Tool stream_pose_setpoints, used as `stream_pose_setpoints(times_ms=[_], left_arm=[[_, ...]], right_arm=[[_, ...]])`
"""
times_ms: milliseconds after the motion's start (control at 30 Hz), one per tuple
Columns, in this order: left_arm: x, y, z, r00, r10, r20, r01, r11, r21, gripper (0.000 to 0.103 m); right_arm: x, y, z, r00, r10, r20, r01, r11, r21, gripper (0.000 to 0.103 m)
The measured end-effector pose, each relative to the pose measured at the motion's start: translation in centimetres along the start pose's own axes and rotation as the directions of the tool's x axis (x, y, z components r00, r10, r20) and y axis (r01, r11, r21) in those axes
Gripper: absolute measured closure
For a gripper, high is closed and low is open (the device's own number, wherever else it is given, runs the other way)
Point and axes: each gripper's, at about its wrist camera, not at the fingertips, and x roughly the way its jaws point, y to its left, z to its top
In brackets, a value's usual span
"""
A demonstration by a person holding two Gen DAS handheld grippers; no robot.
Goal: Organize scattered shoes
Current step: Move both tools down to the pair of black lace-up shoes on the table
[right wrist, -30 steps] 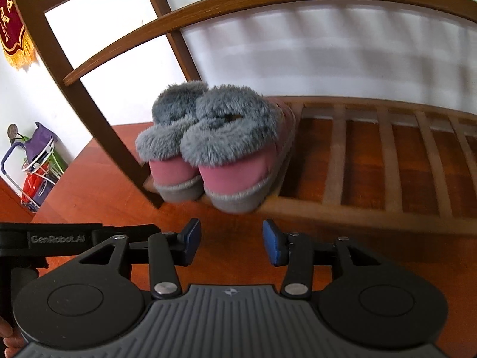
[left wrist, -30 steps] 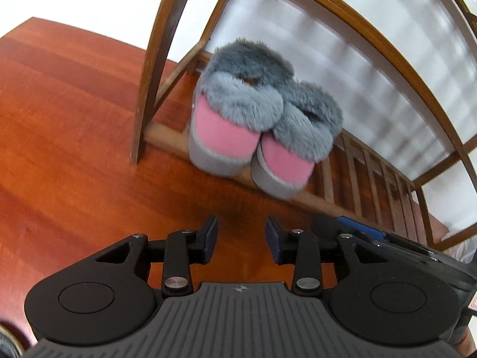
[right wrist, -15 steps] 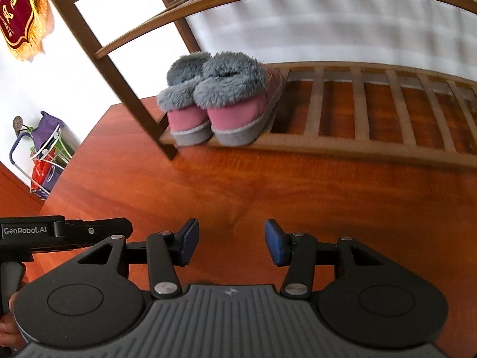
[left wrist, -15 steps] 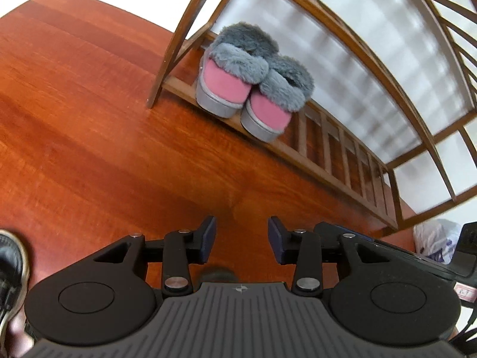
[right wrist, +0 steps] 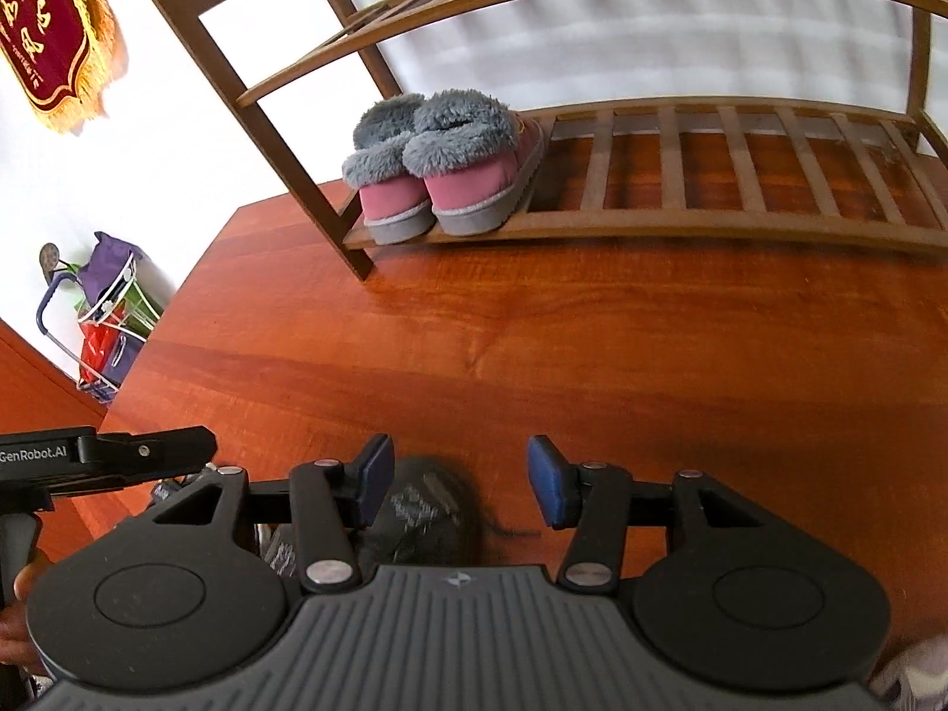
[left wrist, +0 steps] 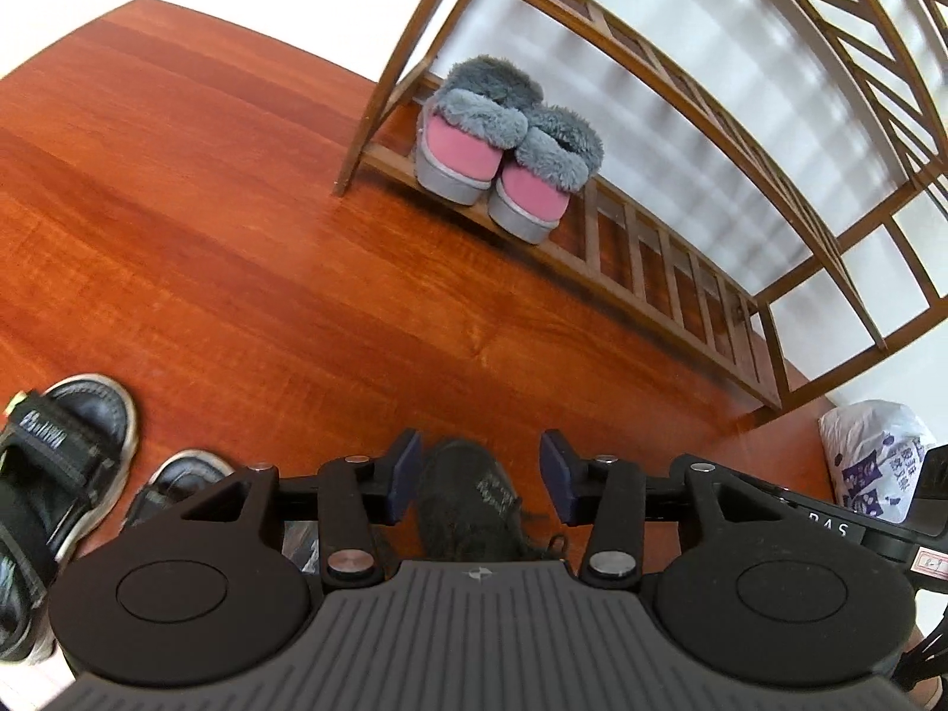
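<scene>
A pair of pink slippers (left wrist: 497, 148) (right wrist: 444, 172) with grey fur cuffs stands side by side at the left end of the wooden shoe rack's bottom shelf (left wrist: 652, 249) (right wrist: 711, 225). My left gripper (left wrist: 480, 474) hovers over the floor well back from the rack. Its jaws are opening, with nothing gripped. A black shoe (left wrist: 468, 503) lies on the floor below the gap, untouched by the pads. My right gripper (right wrist: 459, 480) is open and empty above a dark shoe (right wrist: 420, 509). Two black sandals (left wrist: 59, 462) lie on the floor at the left.
Red-brown wooden floor (left wrist: 237, 237) stretches between me and the rack. A white printed plastic bag (left wrist: 871, 450) sits past the rack's right end. A wire cart with coloured bags (right wrist: 106, 320) stands by the left wall, under a red fringed banner (right wrist: 47, 29).
Both grippers have drawn back and up from the rack, so the slippers look smaller and farther. The sandals and a dark shoe have come into view. The left jaws stand slightly wider.
</scene>
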Motion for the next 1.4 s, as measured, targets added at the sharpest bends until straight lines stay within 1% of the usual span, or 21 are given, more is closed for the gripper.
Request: stream_pose_setpoints(times_ms=[267,367,533,633,700,767,900,1000,1133,1200,1333,1400], left_arm=[[-2.5,0.3,-2.3,1.000,0.015,-0.009,-0.015,1.000,-0.019,0.055],[-3.0,0.3,-3.1,1.000,0.018,-0.018,-0.018,1.000,-0.025,0.054],[-4.2,0.2,-3.8,1.000,0.022,-0.009,-0.022,0.999,-0.038,0.053],[-4.9,-0.1,-4.2,1.000,0.025,-0.007,-0.025,0.999,-0.034,0.050],[-5.4,-0.2,-4.5,1.000,0.028,-0.005,-0.028,0.999,-0.028,0.045],[-5.4,-0.2,-5.1,0.999,0.036,-0.019,-0.036,0.999,-0.026,0.043],[-4.7,0.1,-6.0,0.997,0.055,-0.051,-0.056,0.998,-0.027,0.036],[-3.7,0.3,-6.8,0.994,0.068,-0.088,-0.071,0.997,-0.028,0.034],[-2.1,0.7,-7.9,0.986,0.085,-0.144,-0.090,0.996,-0.028,0.032],[-1.2,0.6,-8.4,0.981,0.100,-0.166,-0.104,0.995,-0.013,0.030],[-0.2,0.7,-8.9,0.976,0.106,-0.190,-0.109,0.994,-0.006,0.028],[0.4,0.8,-9.1,0.973,0.121,-0.196,-0.124,0.992,-0.007,0.027]], right_arm=[[-2.8,0.6,-2.3,1.000,0.010,-0.003,-0.010,1.000,-0.007,0.042],[-3.4,1.0,-2.8,1.000,0.008,-0.010,-0.008,1.000,-0.024,0.042],[-4.3,1.8,-3.4,1.000,0.014,-0.019,-0.015,0.999,-0.045,0.040],[-4.8,2.2,-3.6,1.000,0.017,-0.023,-0.018,0.998,-0.056,0.039],[-5.2,2.6,-3.8,1.000,0.018,-0.025,-0.020,0.997,-0.069,0.038],[-5.3,2.9,-4.1,0.999,0.020,-0.031,-0.023,0.996,-0.083,0.035],[-5.1,3.5,-5.1,0.999,0.012,-0.048,-0.017,0.994,-0.111,0.032],[-4.9,3.6,-5.8,0.998,0.009,-0.063,-0.017,0.993,-0.115,0.032],[-4.7,3.5,-6.8,0.997,0.000,-0.077,-0.009,0.992,-0.122,0.028],[-4.6,3.4,-7.2,0.996,-0.005,-0.083,-0.005,0.992,-0.124,0.027],[-4.6,2.9,-7.7,0.996,-0.014,-0.093,0.003,0.993,-0.121,0.027],[-4.5,2.8,-8.0,0.995,-0.021,-0.096,0.009,0.992,-0.122,0.027]])
